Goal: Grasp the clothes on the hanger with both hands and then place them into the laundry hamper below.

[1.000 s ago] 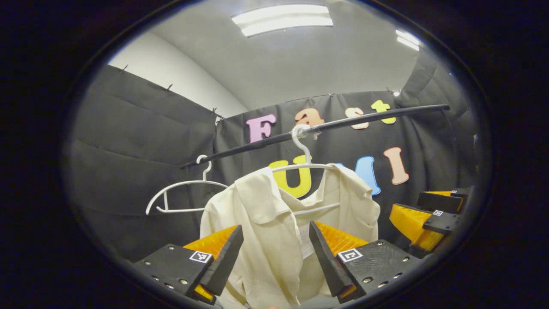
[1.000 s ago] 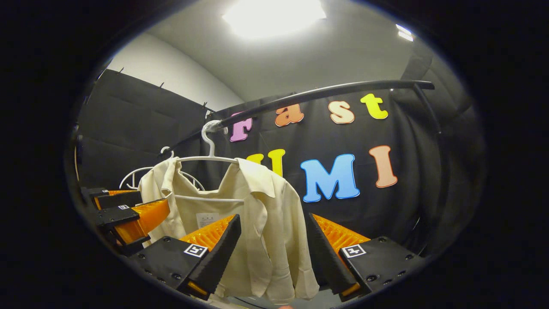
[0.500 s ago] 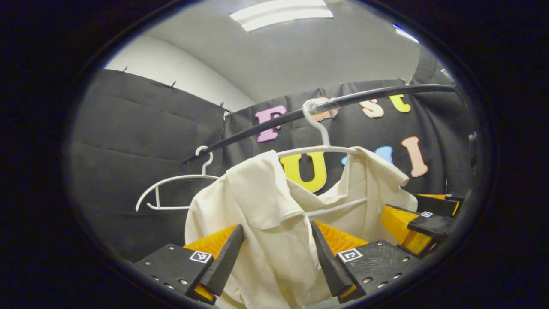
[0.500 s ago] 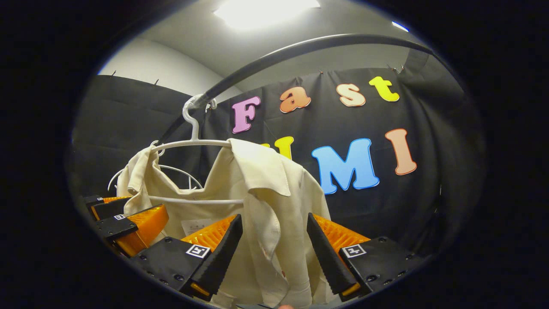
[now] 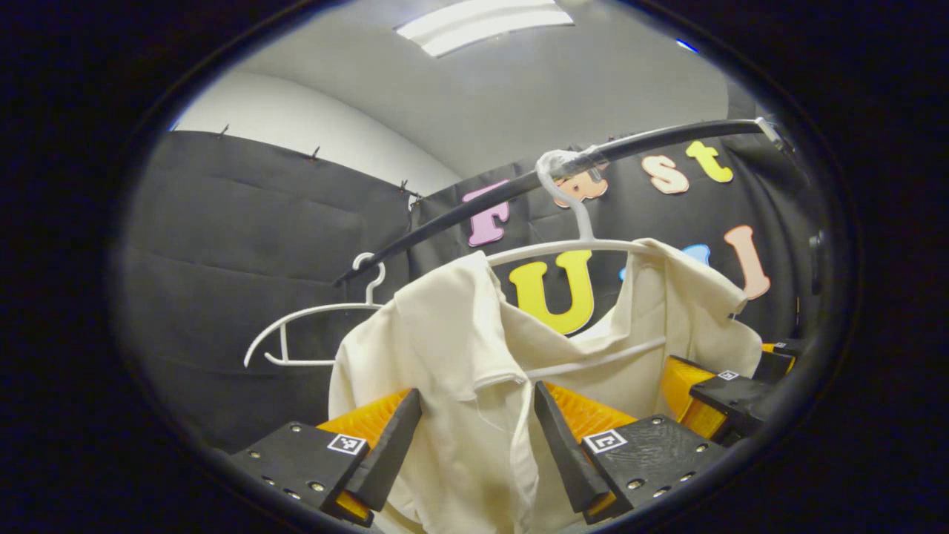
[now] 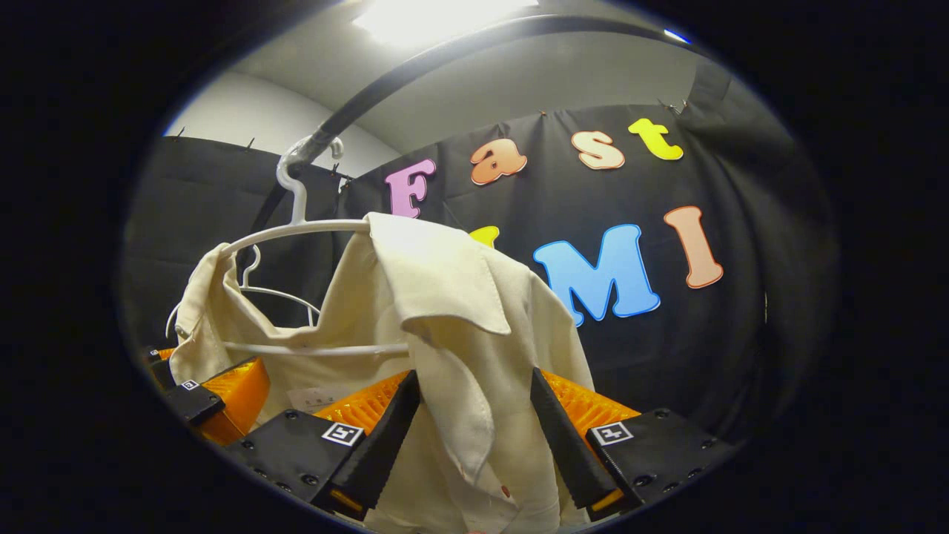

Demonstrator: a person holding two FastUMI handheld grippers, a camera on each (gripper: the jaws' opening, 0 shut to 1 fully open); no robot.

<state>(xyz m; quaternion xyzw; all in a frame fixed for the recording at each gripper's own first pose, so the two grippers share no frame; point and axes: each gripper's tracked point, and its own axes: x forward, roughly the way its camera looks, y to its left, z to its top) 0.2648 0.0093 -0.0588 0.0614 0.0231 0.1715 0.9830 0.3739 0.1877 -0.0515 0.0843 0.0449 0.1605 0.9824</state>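
Observation:
A cream shirt (image 5: 452,356) hangs on a white hanger (image 5: 578,245) hooked over a black rail (image 5: 519,185). In the left gripper view my left gripper (image 5: 474,437) is open, with the shirt's left front and collar hanging between its fingers. In the right gripper view the same shirt (image 6: 445,297) drapes from the hanger (image 6: 296,226), and my right gripper (image 6: 474,437) is open around the shirt's right front panel. The right gripper (image 5: 719,386) also shows at the far right of the left gripper view, and the left gripper (image 6: 215,389) at the lower left of the right gripper view.
An empty white hanger (image 5: 311,326) hangs further left on the rail (image 6: 415,67); it shows behind the shirt as an empty hanger (image 6: 274,293) in the right gripper view. Black cloth walls close the booth behind and to the sides. A ceiling light (image 5: 482,22) is overhead.
Both grippers have moved up and closer to the shirt; it now looms larger and hangs between each pair of fingers. The fingers of both stay spread as before.

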